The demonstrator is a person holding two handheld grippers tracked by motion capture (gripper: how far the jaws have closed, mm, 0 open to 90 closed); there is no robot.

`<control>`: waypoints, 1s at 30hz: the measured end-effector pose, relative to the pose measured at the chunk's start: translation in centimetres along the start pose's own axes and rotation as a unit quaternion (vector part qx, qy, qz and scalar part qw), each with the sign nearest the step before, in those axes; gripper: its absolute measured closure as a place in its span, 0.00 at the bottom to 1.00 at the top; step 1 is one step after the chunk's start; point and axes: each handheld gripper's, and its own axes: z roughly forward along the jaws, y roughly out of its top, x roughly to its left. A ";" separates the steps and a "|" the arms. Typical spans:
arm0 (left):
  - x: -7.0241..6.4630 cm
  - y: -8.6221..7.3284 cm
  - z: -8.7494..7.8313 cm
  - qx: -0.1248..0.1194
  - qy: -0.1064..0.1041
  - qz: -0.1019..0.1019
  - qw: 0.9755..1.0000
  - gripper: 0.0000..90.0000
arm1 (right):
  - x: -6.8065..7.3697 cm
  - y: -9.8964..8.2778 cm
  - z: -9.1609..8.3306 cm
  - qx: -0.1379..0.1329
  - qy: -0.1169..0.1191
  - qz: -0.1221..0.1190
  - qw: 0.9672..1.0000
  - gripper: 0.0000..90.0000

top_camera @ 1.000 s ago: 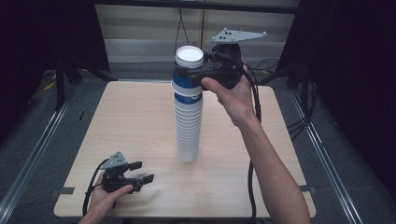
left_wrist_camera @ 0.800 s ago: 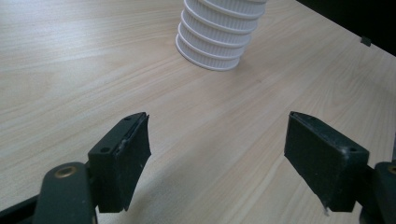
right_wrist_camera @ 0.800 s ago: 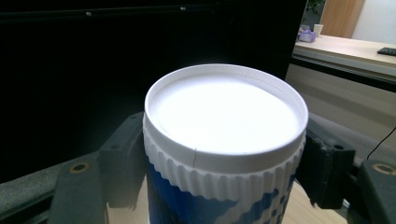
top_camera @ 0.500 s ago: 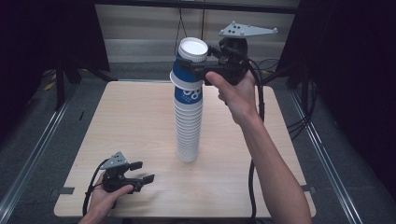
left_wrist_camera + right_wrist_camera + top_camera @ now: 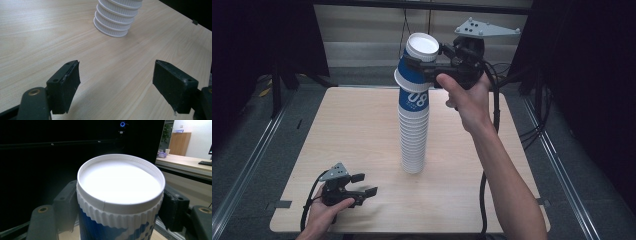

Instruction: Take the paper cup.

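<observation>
Dark curtained booth, pale wooden worktop (image 5: pixel 362 130) in the middle, metal rails on the floor either side.

Tall stack of upside-down white ribbed paper cups (image 5: pixel 414 140) stands near the worktop centre; its base shows in the left claw view (image 5: pixel 113 21).

Right claw (image 5: pixel 424 64) is clamped on the top blue-and-white paper cup (image 5: pixel 414 65), pads either side just under its base rim, seen close in the right claw view (image 5: pixel 120 202). Jaws narrow, squeezing the cup wall.

Change vs a second ago: that top cup sat flush on the stack, now it's raised and tilted, with the next blue cup printed "08" (image 5: pixel 414 100) exposed below it. Grip also tightened slightly over that second, cup between the pads throughout.

Read: separation has begun; can't tell if the lower rim is fully clear of the "08" cup. Stack hasn't shifted.

Left claw (image 5: pixel 362 185) rests at the near left corner of the worktop, jaws wide apart, nothing between them, well apart from the stack. Unmoved.
</observation>
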 end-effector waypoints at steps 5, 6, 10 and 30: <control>0.0 0.0 0.1 0.004 -0.006 -0.003 1.000 0.24 | -0.4 0.0 -0.7 -0.006 0.001 0.006 1.000 0.31; 0.0 0.0 0.1 0.004 -0.007 -0.002 1.000 0.24 | -0.5 0.0 -0.8 -0.007 0.000 0.006 1.000 0.31; -0.1 0.0 0.1 0.003 -0.006 -0.001 1.000 0.24 | -0.7 -0.1 -1.6 -0.017 -0.001 0.011 1.000 0.31; -0.3 0.1 0.4 0.005 -0.013 0.002 1.000 0.24 | -2.4 -1.1 -7.0 -0.029 -0.034 0.015 0.999 0.31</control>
